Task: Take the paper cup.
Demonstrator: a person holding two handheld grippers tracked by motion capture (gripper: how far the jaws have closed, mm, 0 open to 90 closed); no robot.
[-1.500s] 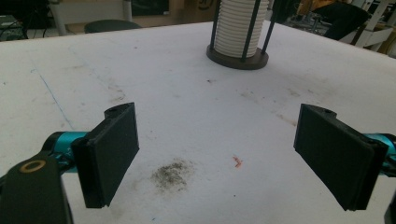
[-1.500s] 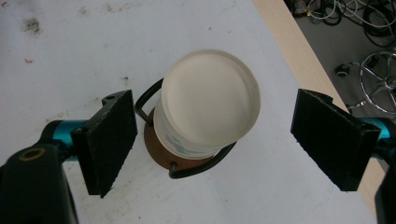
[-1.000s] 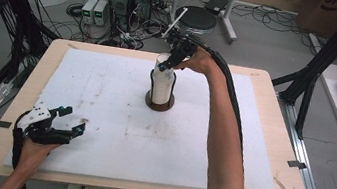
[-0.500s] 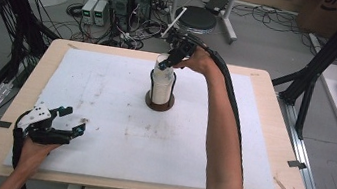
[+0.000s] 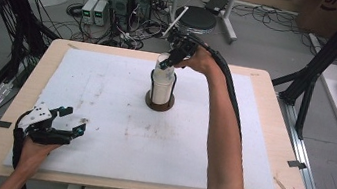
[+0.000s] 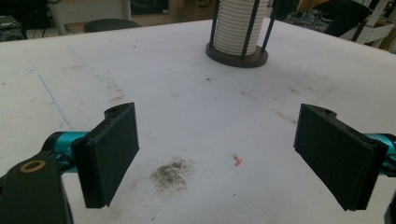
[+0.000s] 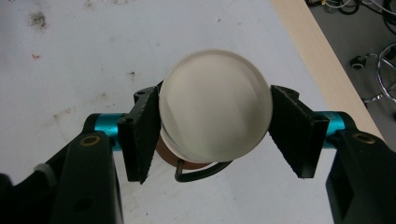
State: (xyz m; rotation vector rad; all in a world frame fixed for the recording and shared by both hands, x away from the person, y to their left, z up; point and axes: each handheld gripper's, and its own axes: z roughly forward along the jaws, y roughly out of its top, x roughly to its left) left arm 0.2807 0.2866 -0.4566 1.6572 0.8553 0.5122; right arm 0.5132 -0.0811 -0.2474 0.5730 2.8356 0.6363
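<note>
I see the stack of cups (image 5: 163, 81) in its holder (image 5: 159, 104), upper middle on the counter (image 5: 106, 90). My right gripper (image 7: 212, 130) has just squeezed its fingers (image 7: 142, 130) onto the top cup (image 7: 215, 105). Cups are light and squishy, so I hold the rim softly. My left gripper (image 6: 224, 154) fingers are apart.
</note>
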